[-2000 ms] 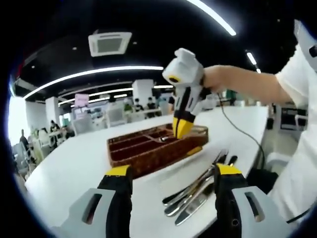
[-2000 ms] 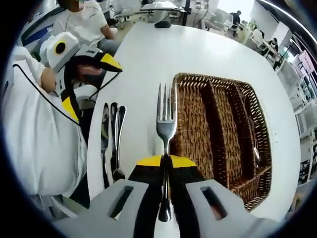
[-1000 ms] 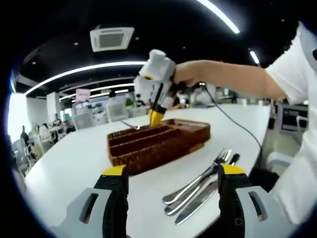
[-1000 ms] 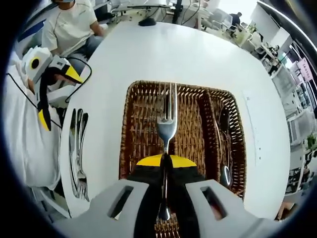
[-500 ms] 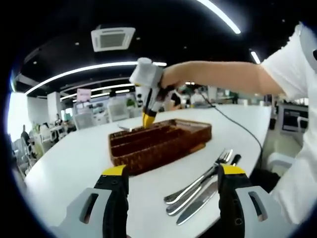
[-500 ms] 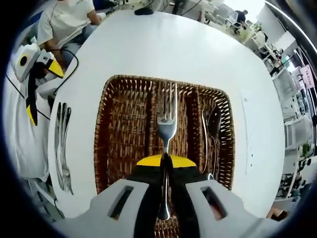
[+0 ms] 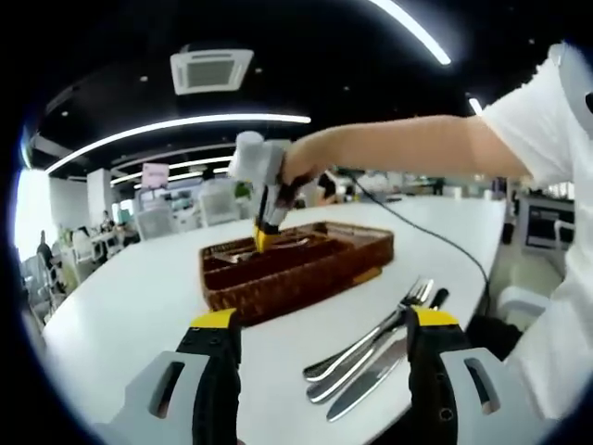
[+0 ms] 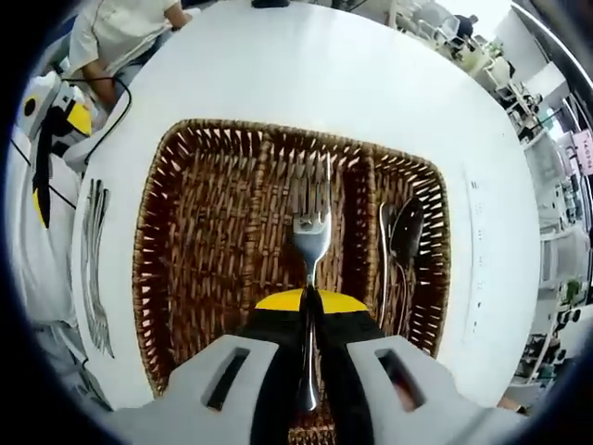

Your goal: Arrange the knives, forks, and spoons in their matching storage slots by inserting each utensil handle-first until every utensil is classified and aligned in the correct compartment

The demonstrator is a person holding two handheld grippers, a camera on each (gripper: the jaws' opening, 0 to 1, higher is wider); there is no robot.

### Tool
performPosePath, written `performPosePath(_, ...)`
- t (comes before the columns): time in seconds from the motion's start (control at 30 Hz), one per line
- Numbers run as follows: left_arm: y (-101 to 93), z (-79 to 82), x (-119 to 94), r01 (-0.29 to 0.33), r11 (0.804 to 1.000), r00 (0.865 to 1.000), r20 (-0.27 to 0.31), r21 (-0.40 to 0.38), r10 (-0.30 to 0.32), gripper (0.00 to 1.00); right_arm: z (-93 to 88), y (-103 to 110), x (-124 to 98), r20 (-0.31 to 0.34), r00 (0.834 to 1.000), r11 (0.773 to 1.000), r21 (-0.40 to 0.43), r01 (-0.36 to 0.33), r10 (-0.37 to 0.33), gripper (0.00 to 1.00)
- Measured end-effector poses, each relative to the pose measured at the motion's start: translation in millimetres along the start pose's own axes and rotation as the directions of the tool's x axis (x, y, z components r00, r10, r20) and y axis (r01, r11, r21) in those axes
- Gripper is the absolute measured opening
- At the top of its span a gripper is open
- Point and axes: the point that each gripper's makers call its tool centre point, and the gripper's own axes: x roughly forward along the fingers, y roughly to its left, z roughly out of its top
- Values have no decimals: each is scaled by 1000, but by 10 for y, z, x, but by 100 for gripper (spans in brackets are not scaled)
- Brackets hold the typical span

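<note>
Right gripper view: right gripper (image 8: 309, 301) fingers clenched on a fork (image 8: 309, 234) above the wicker tray's (image 8: 167, 241) middle slot; spoons (image 8: 400, 243) lie alongside. Left gripper (image 7: 315, 326) fingers spread above loose cutlery (image 7: 371, 348) on the bench (image 7: 120, 306).

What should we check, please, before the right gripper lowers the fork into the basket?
1. Grip: the right gripper is shut on the fork at its handle. Ok.
2. Alignment: the fork hangs over the middle compartment of the wicker basket, lengthwise along its dividers. Ok.
3. Middle compartment free of other utensils: none seen there. Ok.
4. Handle-first entry: the tines point away from the jaws, the handle end sits between them. Cannot tell.
5. Neighbouring slot: spoons lie in the compartment to the right of the fork, apart from it. Ok.
6. Left gripper: open, away from the basket, near the remaining cutlery. Ok.
</note>
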Motion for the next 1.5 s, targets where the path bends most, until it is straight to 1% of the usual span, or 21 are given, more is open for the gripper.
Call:
performPosePath(0.13, 31, -9, 2, -5, 1000, 1000, -5, -2, 5, 73, -32, -39, 68, -8, 1000, 1000, 11, -8, 8, 2)
performPosePath(0.23, 41, -14, -5, -7, 1000, 1000, -5, -3, 7, 73, -72, -133, 142, -24, 1000, 1000, 19, -7, 7, 2)
performPosePath(0.37, 55, -29, 8, -8, 1000, 1000, -5, -15, 8, 73, -98, -123, 182, -31, 999, 1000, 16, -19, 19, 2)
performPosePath(0.43, 55, -27, 14, -7, 1000, 1000, -6, -11, 7, 73, -127, -150, 193, -42, 999, 1000, 15, -13, 13, 2)
performPosePath(0.5, 58, -16, 22, -4, 1000, 1000, -4, -11, 4, 73, -135, -156, 203, -40, 999, 1000, 19, -14, 15, 2)
performPosePath(0.53, 61, -14, 27, -3, 1000, 1000, -5, -8, 3, 73, -146, -163, 212, -43, 999, 1000, 6, -12, 12, 2)
performPosePath(0.57, 64, -17, 29, -2, 1000, 1000, -7, -6, 2, 73, -138, -146, 213, -38, 999, 1000, 8, -23, 23, 3)
performPosePath(0.6, 66, -18, 30, -2, 1000, 1000, -8, -6, 2, 73, -131, -153, 214, -36, 999, 1000, 13, -19, 20, 3)
performPosePath(0.67, 85, -21, 32, -3, 1000, 1000, -10, -6, 3, 73, -119, -158, 225, -33, 999, 999, -28, -18, 17, 3)
performPosePath(0.7, 86, -20, 31, -3, 1000, 1000, -10, -6, 3, 73, -130, -143, 240, -44, 999, 999, -34, -23, 21, 3)
performPosePath(0.9, 79, -25, 35, -1, 1000, 1000, -10, -5, 1, 73, -121, -150, 252, -44, 999, 1000, 7, -28, 28, 3)
performPosePath(1.0, 76, -40, 34, 1, 1000, 1000, -11, -8, -1, 73, -121, -156, 256, -38, 999, 1000, 0, -27, 27, 3)
performPosePath(1.1, 70, -49, 36, 1, 1000, 1000, -14, -8, -1, 73, -115, -175, 260, -33, 999, 999, 30, -26, 27, 3)
performPosePath(1.27, 65, -40, 30, 2, 1000, 1000, -10, -6, -2, 73, -120, -191, 271, -50, 998, 999, 45, -27, 29, 4)
performPosePath(1.3, 66, -44, 28, 1, 1000, 1000, -11, -6, -1, 73, -122, -192, 272, -54, 998, 999, 43, -26, 29, 4)
performPosePath(1.33, 69, -56, 23, 0, 1000, 1000, -13, -8, 0, 73, -125, -196, 273, -56, 998, 1000, 6, -26, 26, 4)
performPosePath(1.43, 58, -69, 12, 1, 1000, 1000, -14, -10, -1, 73, -136, -193, 273, -57, 998, 1000, -7, -23, 22, 4)
performPosePath(1.47, 55, -72, 9, 1, 1000, 1000, -15, -10, -1, 72, -141, -190, 274, -58, 998, 999, -37, -25, 22, 4)
performPosePath(1.5, 57, -74, 5, 1, 1000, 1000, -15, -11, -1, 72, -144, -190, 274, -60, 998, 999, -45, -25, 22, 4)
